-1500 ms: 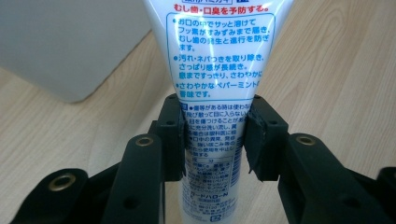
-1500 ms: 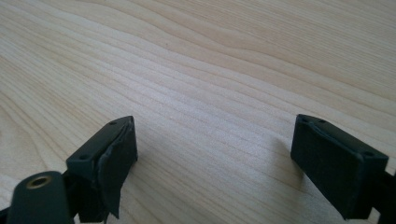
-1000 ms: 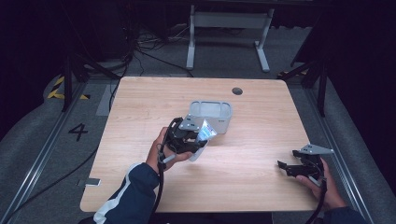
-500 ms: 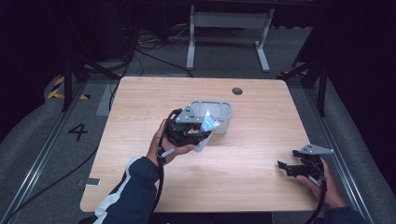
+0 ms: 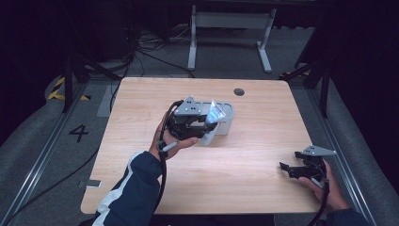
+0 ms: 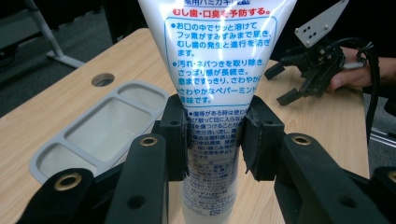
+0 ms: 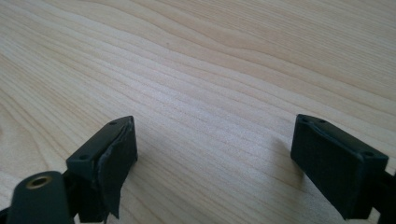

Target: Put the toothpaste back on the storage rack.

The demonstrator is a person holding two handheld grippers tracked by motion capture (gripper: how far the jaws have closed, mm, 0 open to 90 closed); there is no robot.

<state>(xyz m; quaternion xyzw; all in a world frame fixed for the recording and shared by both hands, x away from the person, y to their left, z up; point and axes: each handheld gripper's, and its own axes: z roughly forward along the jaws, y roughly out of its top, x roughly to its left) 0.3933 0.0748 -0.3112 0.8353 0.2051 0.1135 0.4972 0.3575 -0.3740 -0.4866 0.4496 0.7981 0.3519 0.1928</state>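
One toothpaste tube [image 6: 219, 70], white with blue and red Japanese print, is pinched between the pads of the left hand-held gripper [image 6: 215, 140], held above the middle of the worktop [image 5: 244, 165] just in front of a grey compartment tray [image 6: 100, 126] that sits toward the far edge. Near the worktop's right front corner, the right hand-held gripper [image 7: 215, 154] hovers low over bare wood, jaws spread wide with nothing between them.
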